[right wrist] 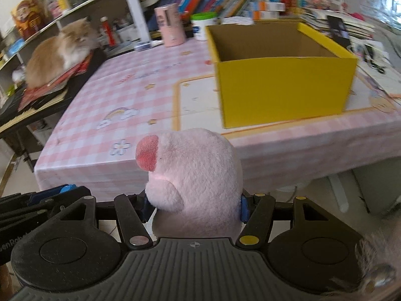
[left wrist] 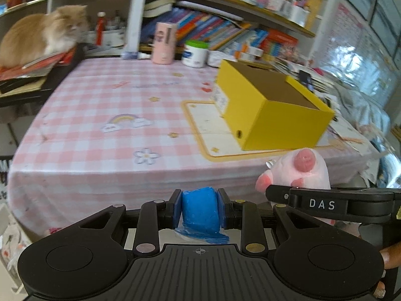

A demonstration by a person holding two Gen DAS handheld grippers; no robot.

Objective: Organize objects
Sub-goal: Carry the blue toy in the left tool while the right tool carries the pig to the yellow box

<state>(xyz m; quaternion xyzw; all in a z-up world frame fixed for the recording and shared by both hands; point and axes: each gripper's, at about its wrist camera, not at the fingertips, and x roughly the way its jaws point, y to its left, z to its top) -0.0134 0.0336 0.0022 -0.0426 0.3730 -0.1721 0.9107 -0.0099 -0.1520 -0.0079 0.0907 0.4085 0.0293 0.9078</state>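
yellow cardboard box (right wrist: 280, 75) stands open-topped on the table, ahead of both grippers. right gripper (right wrist: 193, 208), clenched on the pink plush pig (right wrist: 198, 175), looks nearer the box's front wall; left gripper (left wrist: 200, 209) grasps a blue block (left wrist: 199, 209) further left of the box.

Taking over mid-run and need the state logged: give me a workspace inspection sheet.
Surface: table under a pink checked cloth, a yellow-bordered mat on it.
Job's things: yellow box open on the mat, nothing visible inside; blue block; pink plush toy.
Clutter: pink canister, white jar at the far edge.
Grippers: left gripper shut on the blue block; right gripper shut on the plush toy, both short of the table.
Cables: nothing seen.
Surroundings: bookshelves; cat lying on books, left.
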